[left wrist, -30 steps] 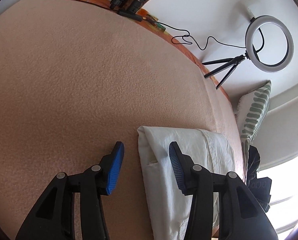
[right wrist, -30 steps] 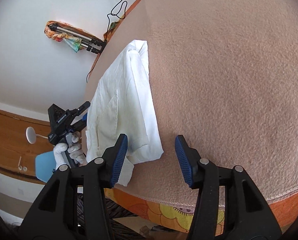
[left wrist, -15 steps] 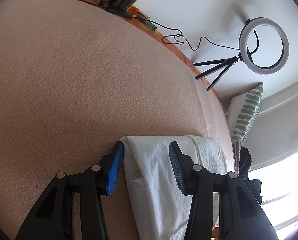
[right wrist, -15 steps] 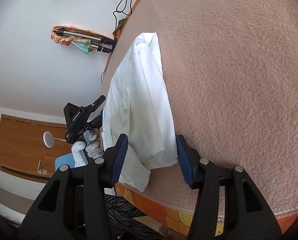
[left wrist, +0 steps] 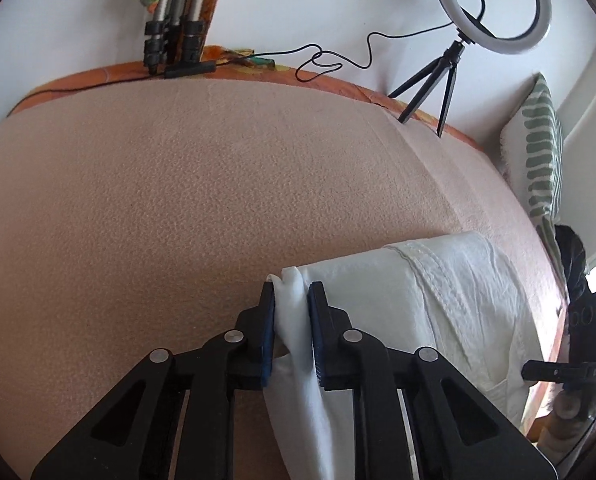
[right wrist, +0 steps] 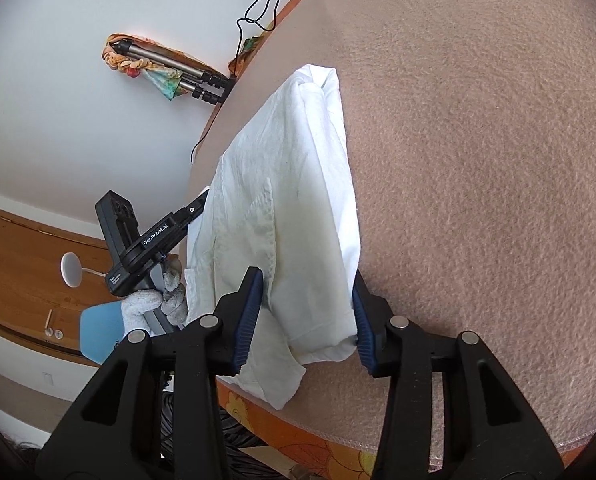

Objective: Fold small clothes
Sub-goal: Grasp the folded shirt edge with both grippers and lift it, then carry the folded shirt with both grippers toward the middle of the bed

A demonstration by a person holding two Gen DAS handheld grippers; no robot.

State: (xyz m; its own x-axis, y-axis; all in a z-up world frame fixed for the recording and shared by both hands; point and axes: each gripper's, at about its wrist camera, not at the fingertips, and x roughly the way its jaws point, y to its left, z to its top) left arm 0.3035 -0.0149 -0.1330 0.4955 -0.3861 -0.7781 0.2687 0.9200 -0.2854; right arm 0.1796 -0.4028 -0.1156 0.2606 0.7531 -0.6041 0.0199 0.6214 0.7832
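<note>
A home bedroom: blanket-covered bed (left wrist: 178,200), striped pillow (left wrist: 538,152), wooden door (right wrist: 14,256)

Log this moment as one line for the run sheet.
left tool: shut on white garment corner | right tool: open, straddling opposite end | garment: partly folded on tan blanket | phase: grasping

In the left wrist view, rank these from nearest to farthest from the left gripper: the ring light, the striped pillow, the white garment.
1. white garment: pinched in the left gripper, spreading right.
2. striped pillow: upright at the bed's right edge, against the wall.
3. ring light: on its tripod, at the far right corner by the wall.
</note>
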